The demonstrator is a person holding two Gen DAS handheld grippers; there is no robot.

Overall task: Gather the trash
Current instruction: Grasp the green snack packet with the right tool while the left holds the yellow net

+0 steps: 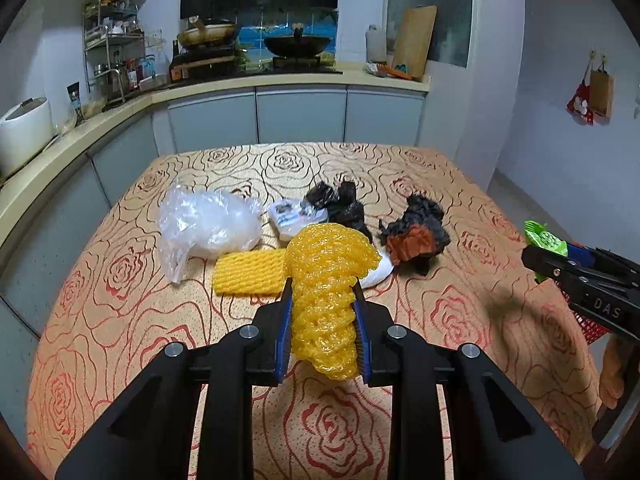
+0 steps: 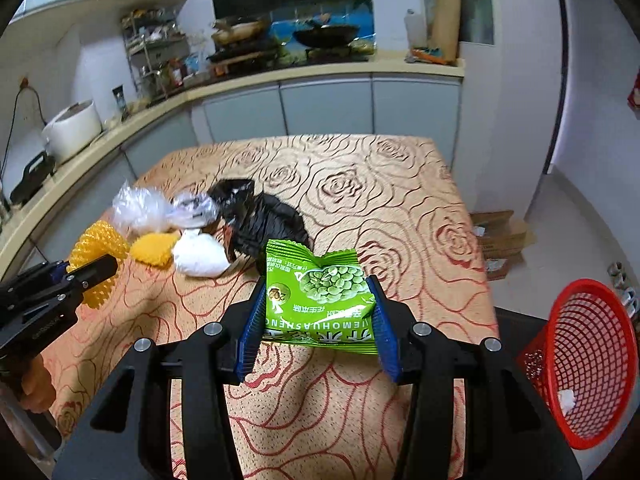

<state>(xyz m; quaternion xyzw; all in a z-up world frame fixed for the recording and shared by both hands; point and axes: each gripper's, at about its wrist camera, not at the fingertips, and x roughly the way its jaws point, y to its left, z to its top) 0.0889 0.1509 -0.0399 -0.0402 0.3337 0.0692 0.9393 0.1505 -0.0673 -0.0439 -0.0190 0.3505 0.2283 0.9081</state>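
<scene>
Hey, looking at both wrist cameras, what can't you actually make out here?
- Red basket, right wrist view: the picture's edge cuts off its far side; the small white scrap inside is too small to identify.
- White pouch, left wrist view: mostly hidden behind the yellow foam net in the left tongs.
- Snack packet, left wrist view: mostly covered by the right tongs.

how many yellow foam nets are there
2. One yellow foam net is clamped in the left tongs, lifted off the table. The other net lies flat on the tablecloth beside the clear plastic bag. More could be hidden under the pile.
</scene>
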